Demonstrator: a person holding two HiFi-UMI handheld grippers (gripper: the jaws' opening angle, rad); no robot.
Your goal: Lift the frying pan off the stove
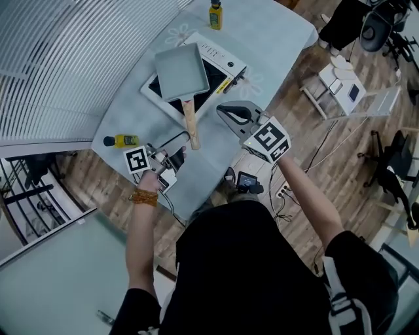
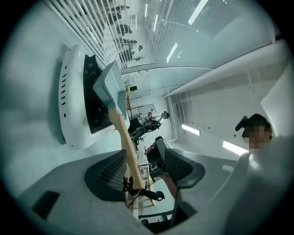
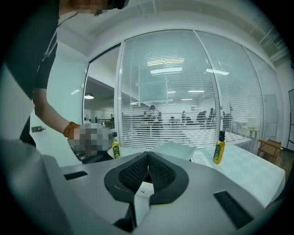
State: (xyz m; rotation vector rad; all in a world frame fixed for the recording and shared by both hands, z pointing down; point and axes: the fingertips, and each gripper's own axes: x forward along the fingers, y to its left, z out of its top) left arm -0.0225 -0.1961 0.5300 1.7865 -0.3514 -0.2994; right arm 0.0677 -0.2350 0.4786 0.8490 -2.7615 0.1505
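On the pale table (image 1: 275,33), a white stove (image 1: 226,57) with a black glass top carries the frying pan (image 1: 181,70). The pan is square-cornered and shallow, a pale grey-green inside and out, with low straight walls. It sits flat on the black glass, covering the half of it farther from the control panel. Its light wooden handle (image 1: 190,124) runs out over the stove's edge towards the person and ends above the bare table.

The left gripper (image 1: 175,156) is at the tip of that handle. In the left gripper view its jaws (image 2: 142,170) stand wide apart, and the end of the wooden handle (image 2: 129,153) lies in the gap, close to the left-hand pad (image 2: 110,174). The other pad is well clear of it, so nothing is clamped. Beyond the handle, the same view shows the pan (image 2: 111,89) against the stove (image 2: 73,105).

The right gripper (image 1: 232,114) hovers just beside the stove's near corner, apart from the pan. In the right gripper view its two ribbed pads (image 3: 148,172) meet with nothing between them.

A yellow bottle (image 1: 215,14) stands upright at the far end of the table, and the right gripper view shows it too (image 3: 219,149). A second yellow bottle (image 1: 121,140) lies on its side near the left gripper.
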